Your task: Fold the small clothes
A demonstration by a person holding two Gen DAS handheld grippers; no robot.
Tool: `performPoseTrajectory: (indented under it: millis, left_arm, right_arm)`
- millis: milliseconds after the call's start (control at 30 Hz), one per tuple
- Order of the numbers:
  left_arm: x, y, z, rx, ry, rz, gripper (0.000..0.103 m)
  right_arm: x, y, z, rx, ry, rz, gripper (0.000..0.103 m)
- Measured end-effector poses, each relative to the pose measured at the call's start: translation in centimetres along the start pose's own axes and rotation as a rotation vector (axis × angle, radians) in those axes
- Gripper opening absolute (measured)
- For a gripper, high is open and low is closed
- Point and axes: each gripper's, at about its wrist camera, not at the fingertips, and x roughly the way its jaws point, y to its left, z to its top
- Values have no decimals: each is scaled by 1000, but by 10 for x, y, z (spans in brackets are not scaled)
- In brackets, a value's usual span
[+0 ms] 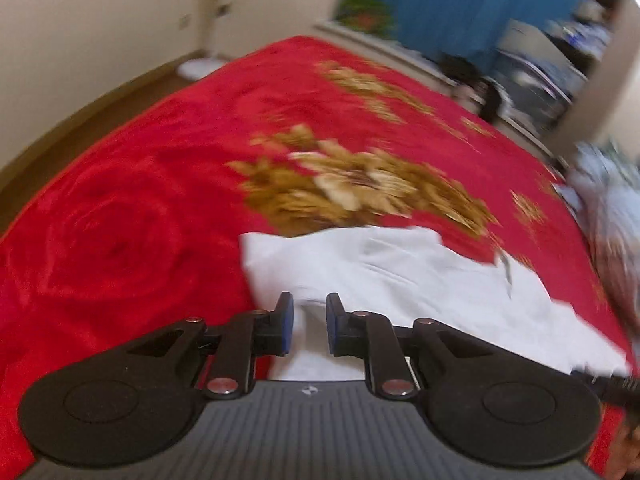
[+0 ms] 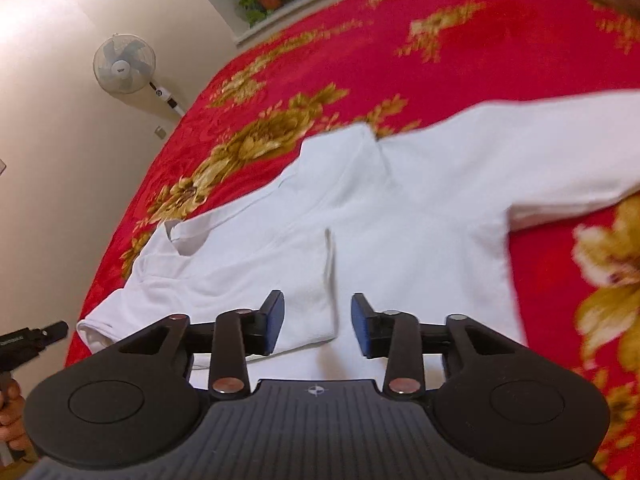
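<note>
White long-sleeved cotton garment (image 2: pixel 400 208) spread flat on red plush bed blanket w/ gold flower print (image 2: pixel 480 40), one sleeve folded in over the body, other sleeve stretched out twd the right edge of the right wrist view. Right gripper (image 2: pixel 317 322) hovering over the lower body, jaws apart, nothing held. Left gripper (image 1: pixel 308 326) over the near white edge, jaws parted narrowly, empty too (view blurred, so contact w/ cloth unclear). Risks: pinching only the top layer and undoing the folded sleeve; catching plush blanket along w/ fabric; uneven pull by the two grippers skewing the fold; outstretched sleeve dragging, bunching.
</note>
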Motion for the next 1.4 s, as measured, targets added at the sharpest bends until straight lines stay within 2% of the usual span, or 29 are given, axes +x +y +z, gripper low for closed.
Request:
performPoseTrajectory:
  millis: [67, 167, 233, 267, 300, 367, 467, 533, 600, 667, 700, 733, 800, 833, 867, 900, 933, 967, 1033, 1067, 1133, 1200, 1267, 1300, 1333, 1400]
  left_arm:
    - [-3, 12, 7, -37, -2, 8, 18]
    - [-10, 23, 10, -57, -4, 12, 21]
    - [-9, 26, 12, -69, 2, 8, 22]
    - [-11, 27, 10, -73, 7, 2, 24]
    - [-9, 28, 9, -78, 12, -5, 27]
    - [2, 22, 8, -74, 15, -22, 33]
    - [11, 12, 8, -49, 14, -47, 34]
    - [18, 5, 6, -28, 27, -63, 34]
    - [25, -1, 2, -12, 47, -68, 34]
    - [36, -7, -4, 6, 87, -73, 34]
    - [43, -11, -8, 20, 114, -79, 34]
    - [47, -15, -11, 32, 130, -80, 35]
    - [58, -23, -19, 74, 170, -69, 38]
    - [63, -25, -23, 103, 198, -53, 38]
    - [69, -28, -29, 141, 229, -15, 38]
    - [76, -29, -37, 188, 275, 40, 38]
    - [79, -30, -43, 226, 294, 58, 38]
    - [77, -32, -46, 262, 287, 57, 38]
    - [74, -32, -47, 281, 294, 64, 38]
    - [73, -30, -47, 274, 296, 63, 38]
    - [68, -32, -43, 269, 276, 55, 38]
    - [59, -35, -39, 277, 227, 31, 38]
    - [52, -37, -34, 256, 180, -13, 38]
    - [49, -38, -33, 244, 166, -40, 38]
    - [49, -39, -34, 244, 162, -56, 38]
    - [52, -43, -38, 266, 177, -61, 38]
  right_arm:
    - [17, 2, 0, 8, 34, 7, 41]
    - [41, 7, -3, -16, 67, -39, 41]
    - [52, 15, -6, -73, 64, -49, 21]
    - [53, 20, -6, -112, 52, -60, 5]
    - [51, 25, -4, -141, 34, -57, 3]
    - [32, 31, 9, -151, -50, -11, 3]
    - [-18, 39, 34, -196, -243, 78, 3]
    - [-36, 34, 43, -254, -306, -8, 3]
    - [-30, 11, 50, -212, -252, -131, 3]
    - [-9, -23, 51, -125, -143, -286, 3]
    - [1, -36, 50, -101, -94, -322, 4]
    - [9, -45, 48, -80, -57, -314, 5]
    - [13, -50, 48, -66, -54, -290, 8]
    - [12, -50, 49, -62, -64, -278, 14]
    - [10, -52, 50, -45, -68, -256, 30]
    - [9, -54, 51, -19, -71, -230, 35]
    - [11, -55, 53, -3, -64, -214, 38]
    - [15, -57, 53, 6, -40, -200, 38]
    - [22, -60, 54, -8, -18, -219, 12]
    - [21, -62, 56, -9, -22, -237, 3]
    - [12, -57, 63, 20, -89, -218, 3]
    - [0, -48, 68, -28, -164, -209, 3]
    - [3, -46, 67, -74, -166, -307, 5]
    - [6, -47, 66, -84, -160, -351, 9]
    - [7, -47, 64, -95, -161, -363, 9]
    - [1, -40, 59, -131, -196, -313, 9]
